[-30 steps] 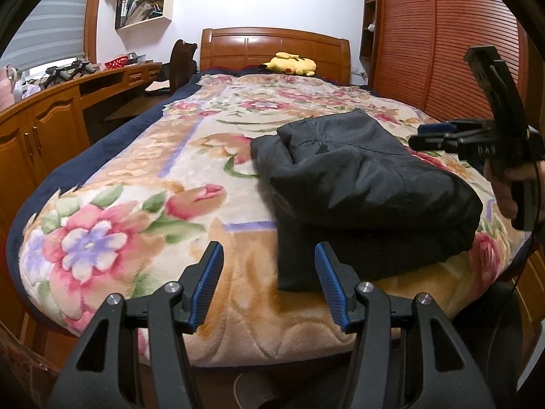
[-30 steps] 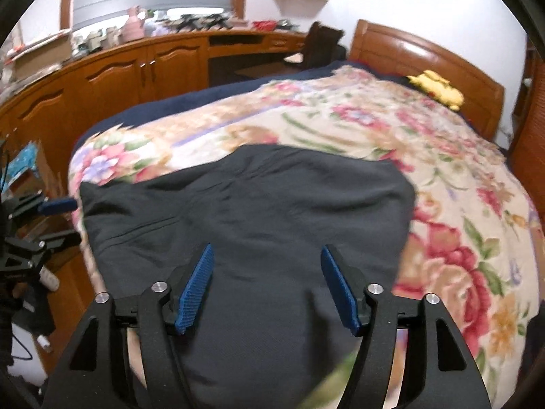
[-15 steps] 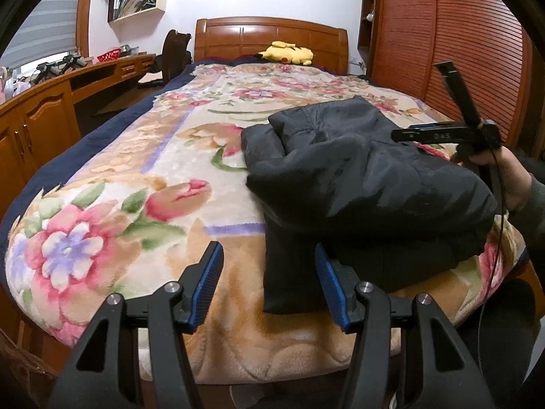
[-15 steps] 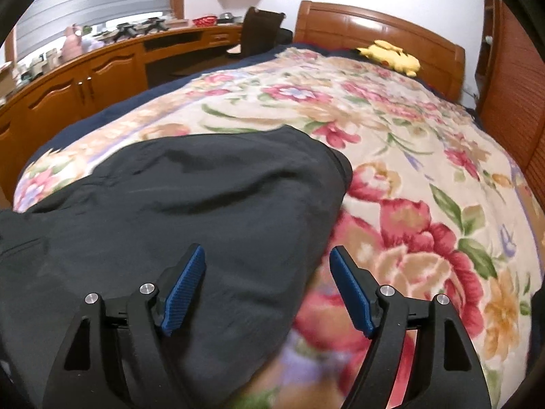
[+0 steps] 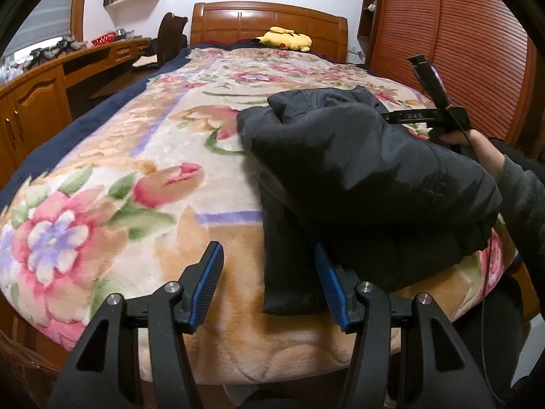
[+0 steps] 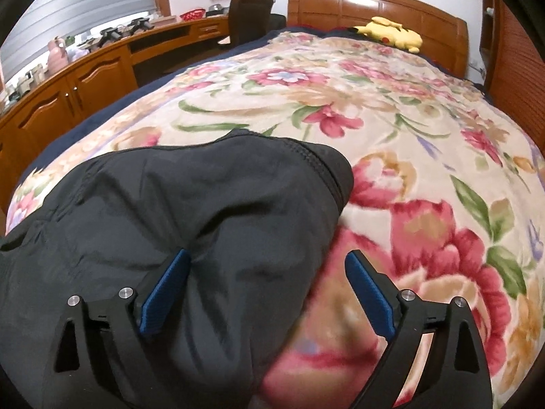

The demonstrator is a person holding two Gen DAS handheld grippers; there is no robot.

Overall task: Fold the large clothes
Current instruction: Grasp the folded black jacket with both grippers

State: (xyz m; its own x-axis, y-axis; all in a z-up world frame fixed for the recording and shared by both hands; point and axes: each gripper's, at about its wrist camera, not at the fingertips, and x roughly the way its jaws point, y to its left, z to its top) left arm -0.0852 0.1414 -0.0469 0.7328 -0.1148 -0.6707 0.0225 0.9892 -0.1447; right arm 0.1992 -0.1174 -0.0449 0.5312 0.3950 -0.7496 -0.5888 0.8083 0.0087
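A: Right gripper [image 6: 267, 289]: jaws opening wide, straddling the right edge of the dark jacket [image 6: 190, 225], nothing pinched. Left gripper [image 5: 269, 286]: half open, empty, at the jacket's near corner.

B: Jacket, location?

A: Folded bundle on the floral blanket [image 5: 143, 156], at the foot of the bed, well short of the yellow plush toy [image 5: 284, 38].

B: Handling?

A: Likely light, soft, puffy, slick-faced; grip at folded edges or corners, not the billowed middle.

B: Orientation?

A: Long axis seems to run toward the headboard [image 5: 269, 20].

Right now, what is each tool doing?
Left tool: open, holding nothing.
Right tool: jaws opening over the black garment, not gripping it.
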